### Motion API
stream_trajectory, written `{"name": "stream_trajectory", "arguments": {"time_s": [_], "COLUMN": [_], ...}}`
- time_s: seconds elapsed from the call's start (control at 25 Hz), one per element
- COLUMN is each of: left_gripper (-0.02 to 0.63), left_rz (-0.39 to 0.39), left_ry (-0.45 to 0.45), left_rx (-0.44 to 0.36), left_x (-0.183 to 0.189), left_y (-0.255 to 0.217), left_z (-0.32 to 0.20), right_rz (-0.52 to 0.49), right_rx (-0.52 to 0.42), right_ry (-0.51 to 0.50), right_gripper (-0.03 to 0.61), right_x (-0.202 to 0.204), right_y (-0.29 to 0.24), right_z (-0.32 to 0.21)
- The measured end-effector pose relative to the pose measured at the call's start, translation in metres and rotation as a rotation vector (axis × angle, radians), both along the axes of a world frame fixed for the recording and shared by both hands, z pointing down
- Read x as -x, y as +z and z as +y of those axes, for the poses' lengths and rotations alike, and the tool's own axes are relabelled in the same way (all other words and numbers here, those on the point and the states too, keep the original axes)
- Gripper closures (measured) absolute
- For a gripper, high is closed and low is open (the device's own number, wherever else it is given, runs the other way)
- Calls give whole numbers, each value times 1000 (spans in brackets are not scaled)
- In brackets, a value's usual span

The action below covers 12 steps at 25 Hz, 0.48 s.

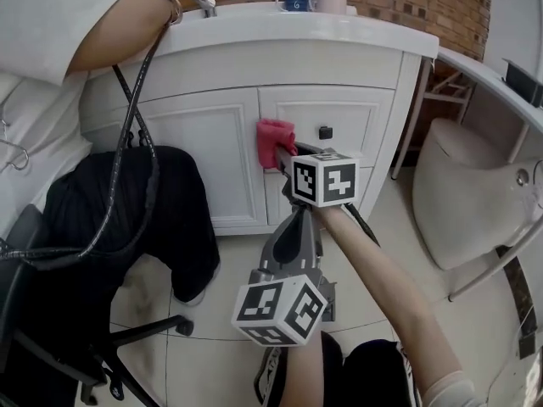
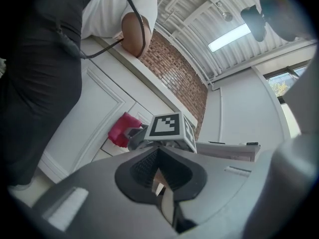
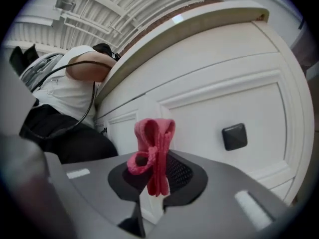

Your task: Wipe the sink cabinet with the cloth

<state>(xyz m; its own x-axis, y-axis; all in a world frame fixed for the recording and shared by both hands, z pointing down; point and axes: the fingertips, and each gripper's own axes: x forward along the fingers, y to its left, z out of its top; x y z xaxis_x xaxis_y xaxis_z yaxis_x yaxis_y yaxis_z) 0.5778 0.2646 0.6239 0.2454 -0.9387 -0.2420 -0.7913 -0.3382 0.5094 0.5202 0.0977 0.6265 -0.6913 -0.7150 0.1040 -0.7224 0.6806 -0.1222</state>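
The white sink cabinet [image 1: 212, 142] stands straight ahead, with a small black knob [image 1: 326, 132] on its right-hand door. My right gripper [image 1: 282, 155] is shut on a folded red cloth [image 1: 276, 141] and holds it against or just off that door, left of the knob. In the right gripper view the cloth [image 3: 154, 148] sticks up from the right gripper [image 3: 154, 176], with the knob [image 3: 234, 136] to its right. My left gripper [image 1: 299, 220] hangs lower, behind the right one, away from the cabinet. In its own view the left gripper [image 2: 158, 177] has its jaws together with nothing in them.
Another person [image 1: 127, 202] in black trousers sits on an office chair [image 1: 51, 329] at the left, an arm on the countertop [image 1: 280, 25] and a black cable [image 1: 140, 125] hanging down. A faucet [image 1: 204, 2] and mugs [image 1: 297, 1] stand on top. A white fixture [image 1: 462, 193] is at the right.
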Motion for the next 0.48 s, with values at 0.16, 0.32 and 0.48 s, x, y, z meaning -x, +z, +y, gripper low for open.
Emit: {"name": "stream_trajectory", "arguments": {"time_s": [0.16,0.32,0.48], "left_gripper": [607,607,607], "left_rz": [7,-2,-16], "left_ry": [-7,14,53], "left_rx": [2,11,24], "left_x": [14,9,-8], "left_y": [0,4,8], "left_z": [-1,-5,-9], "right_rz": [-3,-40,-25], "right_rx": [8,55,32], "right_ry": [93,212,249], "right_gripper": [525,525,525], "right_x": [-12,-69,-118], "right_y": [5,10,7], "right_z": [-10,-27,-20]}}
